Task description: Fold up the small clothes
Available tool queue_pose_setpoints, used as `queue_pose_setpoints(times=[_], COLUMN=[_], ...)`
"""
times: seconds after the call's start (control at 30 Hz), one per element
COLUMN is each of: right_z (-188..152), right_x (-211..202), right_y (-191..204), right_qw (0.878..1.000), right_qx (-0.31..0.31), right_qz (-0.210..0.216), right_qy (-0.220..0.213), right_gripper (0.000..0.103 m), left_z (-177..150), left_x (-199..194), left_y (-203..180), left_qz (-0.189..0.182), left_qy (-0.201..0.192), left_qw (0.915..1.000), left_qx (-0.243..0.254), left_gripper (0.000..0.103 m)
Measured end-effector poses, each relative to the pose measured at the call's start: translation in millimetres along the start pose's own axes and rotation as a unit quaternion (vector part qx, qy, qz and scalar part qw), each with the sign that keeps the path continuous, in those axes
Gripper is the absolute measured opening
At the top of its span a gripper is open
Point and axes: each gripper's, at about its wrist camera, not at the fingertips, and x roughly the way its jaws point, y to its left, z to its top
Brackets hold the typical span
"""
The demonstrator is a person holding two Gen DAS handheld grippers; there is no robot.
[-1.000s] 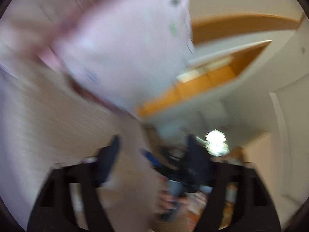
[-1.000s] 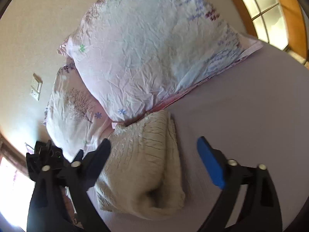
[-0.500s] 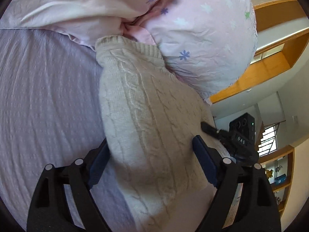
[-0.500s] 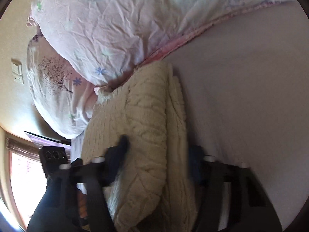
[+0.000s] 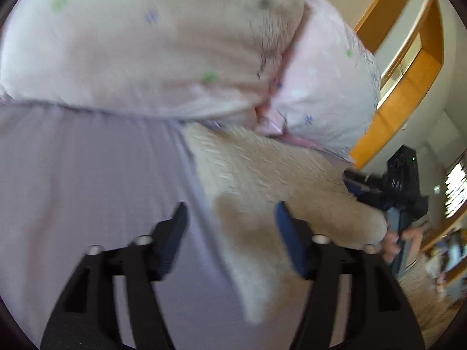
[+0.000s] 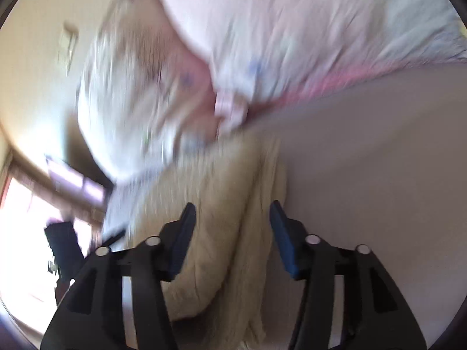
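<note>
A folded cream cable-knit sweater (image 5: 277, 180) lies on the lilac bed sheet (image 5: 87, 175), its far end against the pillows. My left gripper (image 5: 230, 227) is open, over the sweater's near left edge, jaws wide and holding nothing. In the right wrist view the same sweater (image 6: 221, 210) lies in stacked folds. My right gripper (image 6: 230, 227) is open over its near end, with cloth showing between the jaws but not pinched. Both views are blurred by motion.
Two pale pink floral pillows (image 5: 163, 46) lean behind the sweater, also in the right wrist view (image 6: 292, 29). The other gripper (image 5: 400, 186) shows at the sweater's right end. An orange wooden window frame (image 5: 408, 73) and a cream wall (image 6: 38, 67) lie beyond.
The left gripper swung down from the ceiling to the sweater, then drew back slightly. The right gripper closed in over the sweater, then pulled back a little. Both stay open.
</note>
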Motion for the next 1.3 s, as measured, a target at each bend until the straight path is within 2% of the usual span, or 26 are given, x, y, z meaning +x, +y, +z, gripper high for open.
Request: queue_pose_setpoints(times=[0.07, 0.1, 0.13, 0.17, 0.2, 0.27, 0.3, 0.37, 0.43, 0.47, 0.5, 0.53, 0.63, 0.67, 0.7, 0.73, 0.77, 0.8, 0.87, 0.93, 0.97, 1.0, 1.03, 1.07, 1.2, 1.3], right_z=[5.0, 3.7, 1.3, -2.6, -2.1, 0.6, 1.6, -3.7, -6.6, -11.0, -16.1, -24.4, -52.6, -59.5, -66.3, -71.5, -73.5, -74.3, -75.7, -82.8, -86.6, -94.2, -97.6, -108.5, -133.8, -141.9], right_x=[4.0, 13.8, 25.2, 35.1, 36.8, 24.2, 20.5, 9.3, 1.7, -15.5, -31.0, -43.2, -49.5, -46.7, -40.2, -24.9, -15.1, -5.2, -16.2, -38.8, -48.7, -59.1, -58.7, -66.2, -37.7, -16.2], right_y=[-0.8, 3.0, 7.1, 11.4, 10.3, -3.7, -9.2, -1.6, 4.2, 10.4, 18.2, 26.0, 51.0, 53.3, 52.3, 43.9, 35.0, 19.1, 9.9, 18.5, 23.5, 27.6, 31.9, 37.0, 57.1, 57.8], right_qw=[1.000, 1.000, 0.999, 0.998, 0.998, 0.998, 0.997, 0.994, 0.994, 0.995, 0.998, 0.998, 0.996, 0.995, 0.995, 0.997, 0.997, 0.997, 0.999, 0.998, 0.997, 0.996, 0.996, 0.993, 0.978, 0.972], right_qx=[0.017, 0.012, 0.001, -0.013, -0.015, 0.024, 0.039, 0.014, 0.008, -0.003, -0.014, -0.025, -0.064, -0.070, -0.070, -0.060, -0.051, -0.031, -0.004, -0.030, -0.045, -0.057, -0.061, -0.076, -0.141, -0.148], right_qz=[0.009, 0.002, -0.007, -0.031, -0.052, -0.062, -0.074, -0.106, -0.109, -0.094, -0.051, -0.007, 0.061, 0.067, 0.062, 0.007, -0.033, -0.047, -0.035, -0.053, -0.065, -0.067, -0.063, -0.074, -0.151, -0.184], right_qy=[0.006, 0.022, 0.040, 0.048, 0.037, 0.010, 0.003, 0.001, -0.010, -0.031, -0.047, -0.050, -0.015, 0.001, 0.018, 0.039, 0.053, 0.058, 0.041, 0.002, -0.014, -0.028, -0.035, -0.047, -0.037, -0.008], right_gripper=[0.056, 0.045, 0.024, 0.014, 0.012, 0.011, 0.011, 0.013, 0.016, 0.021, 0.031, 0.034, 0.036, 0.036, 0.036, 0.036, 0.022, 0.004, 0.005, 0.012, 0.033, 0.066, 0.083, 0.096, 0.095, 0.095], left_z=[-2.1, -4.5, -7.3, -10.8, -16.2, -29.8, -36.9, -49.3, -55.1, -57.7, -61.0, -64.7, -75.5, -77.4, -80.1, -82.1, -84.2, -85.7, -88.3, -89.7, -90.6, -91.0, -91.7, -92.8, -97.9, -99.8], left_x=[-16.7, -22.7, -26.6, -28.0, -29.0, -31.5, -34.4, -38.5, -36.1, -36.8, -36.1, -34.7, -32.0, -30.2, -27.6, -25.0, -21.9, -19.9, -18.9, -19.9, -18.6, -17.1, -15.1, -12.5, -5.6, 0.6], left_y=[-0.9, -3.9, -8.9, -14.3, -17.9, -29.0, -32.1, -38.9, -46.4, -48.1, -51.0, -55.2, -64.3, -66.6, -68.9, -70.4, -71.0, -71.2, -69.9, -68.3, -66.9, -66.1, -65.9, -65.9, -71.0, -77.7], left_qz=[0.014, 0.021, 0.026, 0.030, 0.033, 0.073, 0.095, 0.132, 0.146, 0.152, 0.160, 0.166, 0.161, 0.161, 0.161, 0.162, 0.163, 0.164, 0.164, 0.158, 0.154, 0.155, 0.158, 0.158, 0.177, 0.202], left_qy=[-0.021, -0.027, -0.031, -0.031, -0.030, -0.022, -0.027, -0.038, -0.035, -0.034, -0.032, -0.031, -0.014, -0.009, -0.003, 0.002, 0.008, 0.012, 0.018, 0.021, 0.025, 0.030, 0.034, 0.040, 0.051, 0.066], left_qw=[0.9996, 0.9993, 0.9990, 0.9988, 0.9988, 0.9969, 0.9948, 0.9901, 0.9876, 0.9866, 0.9851, 0.9839, 0.9843, 0.9843, 0.9841, 0.9838, 0.9837, 0.9837, 0.9843, 0.9858, 0.9866, 0.9866, 0.9861, 0.9858, 0.9821, 0.9754], left_qx=[0.011, 0.016, 0.019, 0.021, 0.022, 0.022, 0.022, 0.031, 0.045, 0.049, 0.053, 0.058, 0.071, 0.073, 0.075, 0.076, 0.076, 0.074, 0.064, 0.053, 0.046, 0.042, 0.039, 0.038, 0.039, 0.058], left_gripper=[0.082, 0.086, 0.087, 0.090, 0.092, 0.101, 0.101, 0.101, 0.101, 0.101, 0.101, 0.101, 0.101, 0.101, 0.101, 0.101, 0.101, 0.101, 0.101, 0.101, 0.101, 0.101, 0.101, 0.101, 0.101, 0.101])
